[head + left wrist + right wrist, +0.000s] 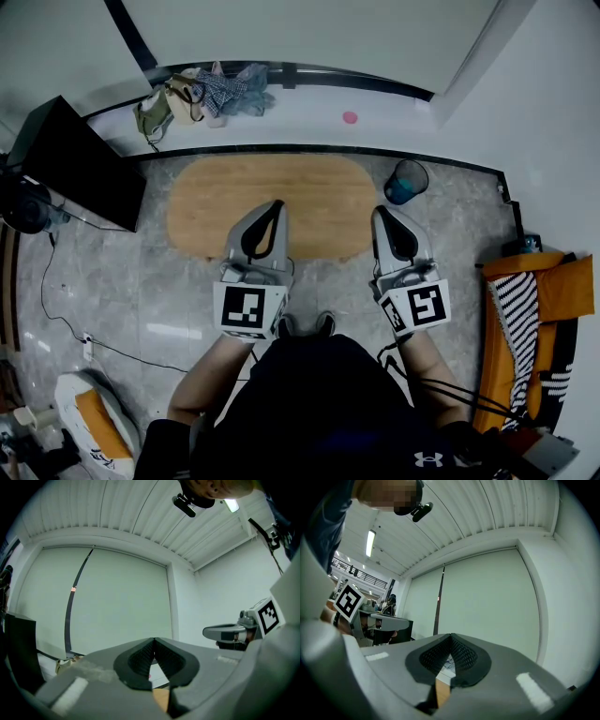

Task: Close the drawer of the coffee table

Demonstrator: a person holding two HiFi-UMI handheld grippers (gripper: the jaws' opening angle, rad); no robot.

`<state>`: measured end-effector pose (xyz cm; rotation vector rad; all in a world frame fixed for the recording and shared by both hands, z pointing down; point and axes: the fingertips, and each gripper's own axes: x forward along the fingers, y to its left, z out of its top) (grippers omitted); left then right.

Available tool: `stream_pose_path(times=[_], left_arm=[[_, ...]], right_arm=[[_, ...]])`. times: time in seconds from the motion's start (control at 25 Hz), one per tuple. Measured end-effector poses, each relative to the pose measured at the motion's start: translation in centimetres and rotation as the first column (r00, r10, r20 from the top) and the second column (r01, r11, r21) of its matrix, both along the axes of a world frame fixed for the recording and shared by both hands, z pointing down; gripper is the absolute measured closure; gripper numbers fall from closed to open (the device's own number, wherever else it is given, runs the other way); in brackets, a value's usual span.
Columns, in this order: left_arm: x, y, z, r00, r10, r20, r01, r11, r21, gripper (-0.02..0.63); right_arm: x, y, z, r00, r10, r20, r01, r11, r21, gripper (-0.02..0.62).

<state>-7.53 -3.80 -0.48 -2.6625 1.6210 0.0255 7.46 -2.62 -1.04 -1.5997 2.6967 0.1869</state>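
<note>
Just ahead of and below both grippers lies the coffee table (216, 202), long axis crosswise; the left gripper (275, 206) hangs over its middle, the right gripper (380, 214) near its right end, both jaws clenched on nothing; no drawer shows from above

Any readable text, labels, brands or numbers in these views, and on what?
No readable words or numbers anywhere.
Person's dark clothing: small white logo, a symbol without letters.
Square marker patterns on the cubes of the left gripper and right gripper: not text.
</note>
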Motion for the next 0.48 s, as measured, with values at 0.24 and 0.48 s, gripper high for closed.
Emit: stream_pose_path(times=[0.24, 0.48], left_arm=[[-0.21, 0.17, 0.29, 1.0, -0.001, 0.002, 0.001, 1.0, -0.001, 0.603], [-0.34, 0.61, 0.34, 1.0, -0.006, -0.013, 0.006, 1.0, -0.013, 0.603]], right_arm=[[-0.28, 0.23, 0.44, 1.0, -0.002, -0.001, 0.002, 1.0, -0.006, 0.594], [-0.46, 0.64, 0.54, 1.0, -0.002, -0.005, 0.002, 1.0, -0.008, 0.594]])
